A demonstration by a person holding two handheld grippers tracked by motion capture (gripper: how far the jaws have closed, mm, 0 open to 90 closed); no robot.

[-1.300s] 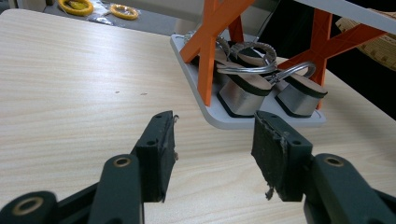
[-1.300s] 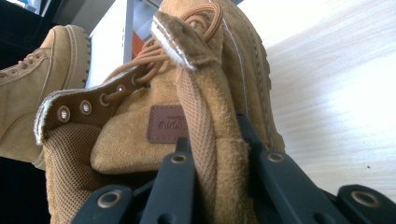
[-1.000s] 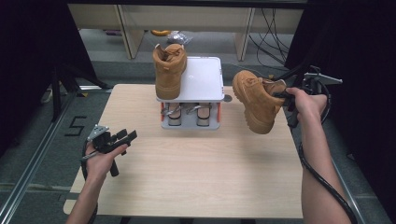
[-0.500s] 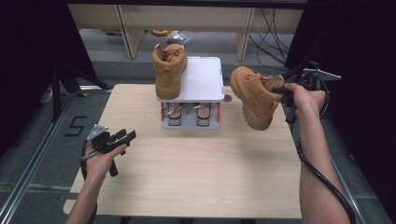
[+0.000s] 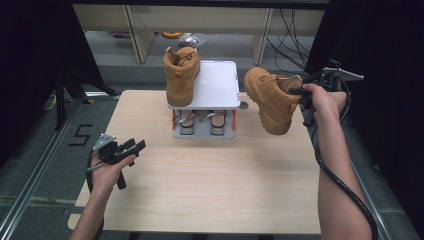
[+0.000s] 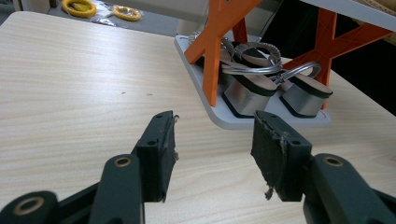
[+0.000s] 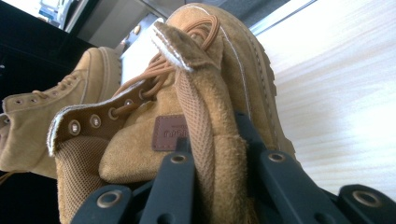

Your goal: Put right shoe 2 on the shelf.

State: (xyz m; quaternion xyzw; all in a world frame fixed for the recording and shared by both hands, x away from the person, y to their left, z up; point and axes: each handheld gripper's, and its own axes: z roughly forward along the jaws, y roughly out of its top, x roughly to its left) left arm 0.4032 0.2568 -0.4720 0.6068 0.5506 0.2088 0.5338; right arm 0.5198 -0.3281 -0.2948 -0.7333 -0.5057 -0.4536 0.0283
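The table [image 5: 200, 200] fills the lower middle of the high view, with a white two-tier shoe rack [image 5: 212, 92] at its far edge carrying one tan boot [image 5: 181, 75] on top and sandals [image 5: 200, 122] below. Right of the rack, the second tan boot [image 5: 272, 100] hangs in the air, the right gripper [image 5: 300, 97] pinching its collar between its jaws. That thin, off-centre hold could let the heavy boot swing or slip and clip the rack; the left gripper [image 5: 131, 147], lower left, rests with jaws spread and empty.

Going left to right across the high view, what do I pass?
Left gripper → tan suede boot standing on the white shelf → white shelf rack → tan suede boot held in the air → right gripper.
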